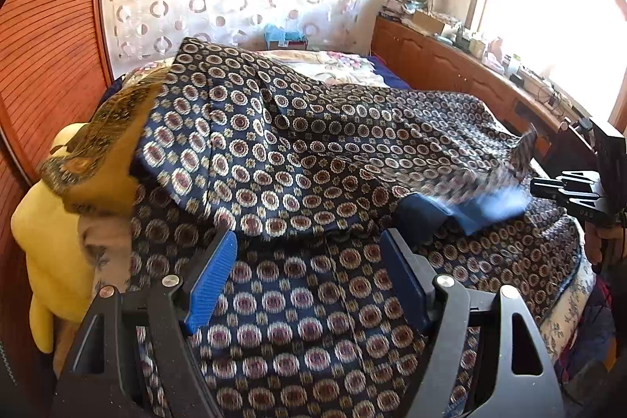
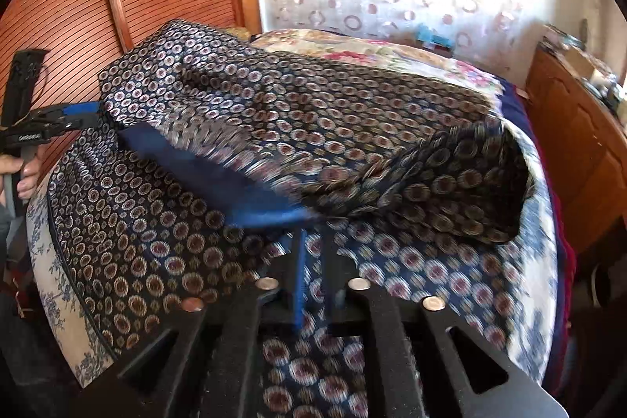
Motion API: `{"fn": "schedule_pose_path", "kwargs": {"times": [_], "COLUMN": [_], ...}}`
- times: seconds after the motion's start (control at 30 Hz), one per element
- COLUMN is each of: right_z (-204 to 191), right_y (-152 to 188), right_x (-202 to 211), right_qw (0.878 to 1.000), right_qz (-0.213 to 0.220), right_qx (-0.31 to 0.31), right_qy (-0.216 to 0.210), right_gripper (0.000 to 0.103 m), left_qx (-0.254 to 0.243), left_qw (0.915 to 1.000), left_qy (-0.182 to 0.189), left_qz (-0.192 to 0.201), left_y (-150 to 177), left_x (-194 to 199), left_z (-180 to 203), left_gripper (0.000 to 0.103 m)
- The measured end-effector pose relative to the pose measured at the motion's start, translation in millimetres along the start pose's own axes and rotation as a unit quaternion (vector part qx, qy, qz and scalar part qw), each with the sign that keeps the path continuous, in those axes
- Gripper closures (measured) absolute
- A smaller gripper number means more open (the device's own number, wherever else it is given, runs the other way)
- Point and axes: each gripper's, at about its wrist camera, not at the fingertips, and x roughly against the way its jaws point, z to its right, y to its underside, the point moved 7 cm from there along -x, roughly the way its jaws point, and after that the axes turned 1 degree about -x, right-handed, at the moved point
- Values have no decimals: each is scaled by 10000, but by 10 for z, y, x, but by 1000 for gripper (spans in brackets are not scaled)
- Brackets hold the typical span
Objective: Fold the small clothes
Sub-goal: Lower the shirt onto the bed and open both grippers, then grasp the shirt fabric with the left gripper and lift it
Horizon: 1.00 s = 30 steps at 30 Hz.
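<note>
A dark navy garment (image 1: 294,143) printed with round medallions lies spread on the bed, one layer lifted and folded over itself. In the left wrist view my left gripper (image 1: 309,237) is open, its blue pads wide apart over the flat layer. The lifted fold's edge rests at its fingertips. My right gripper (image 2: 313,234) has its fingers nearly together on the garment's (image 2: 313,104) plain blue hem (image 2: 219,175), which is blurred by motion. From the left it shows as the right gripper (image 1: 537,185) at the hem's end. The left gripper (image 2: 84,116) sits at the hem's other end.
A floral bed cover (image 2: 392,46) lies under the garment. Yellow soft goods (image 1: 39,241) and a gold-brown cloth (image 1: 106,143) sit at the bed's left. A wooden slatted door (image 1: 51,46) stands left; a cluttered wooden cabinet (image 1: 450,65) runs along the right under the window.
</note>
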Motion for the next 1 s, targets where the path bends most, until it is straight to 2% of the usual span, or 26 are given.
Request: {"fn": "schedule_pose_path", "kwargs": {"times": [0.07, 0.1, 0.17, 0.2, 0.23, 0.4, 0.53, 0.63, 0.77, 0.83, 1.0], "right_z": [11, 32, 117, 166, 242, 527, 637, 648, 648, 688, 839], "right_y": [18, 20, 16, 12, 22, 156, 353, 474, 552, 536, 342], "right_x": [143, 228, 355, 415, 467, 515, 477, 474, 498, 533, 422], "right_qw": [9999, 9998, 9992, 9985, 9976, 9918, 9878, 9867, 9862, 9857, 9837], "right_qz": [90, 162, 310, 393, 455, 422, 290, 127, 53, 66, 124], "right_qx": [-59, -109, -251, -363, -501, -965, -1176, -1229, -1426, -1453, -1550], "right_qy": [-22, -9, 94, 127, 146, 722, 983, 1060, 844, 851, 905], "right_gripper": [89, 85, 66, 53, 51, 51, 51, 51, 49, 45, 45], "left_qx": [19, 10, -28, -28, -17, 94, 220, 211, 193, 176, 349], "left_qw": [10000, 10000, 9999, 9998, 9998, 9996, 9992, 9989, 9982, 9980, 9967], "left_qy": [-9, -35, -115, -142, -153, -255, -299, -390, -535, -578, -661], "left_qz": [39, 51, 86, 97, 97, 126, 110, 132, 186, 182, 315], "left_y": [29, 42, 58, 65, 69, 87, 128, 155, 163, 152, 88], "left_x": [53, 73, 104, 116, 120, 115, 92, 61, 15, 1, 29], "left_z": [9, 9, -4, -18, -29, -141, -228, -257, -268, -276, -367], "left_gripper": [27, 27, 27, 27, 26, 26, 27, 27, 27, 27, 27]}}
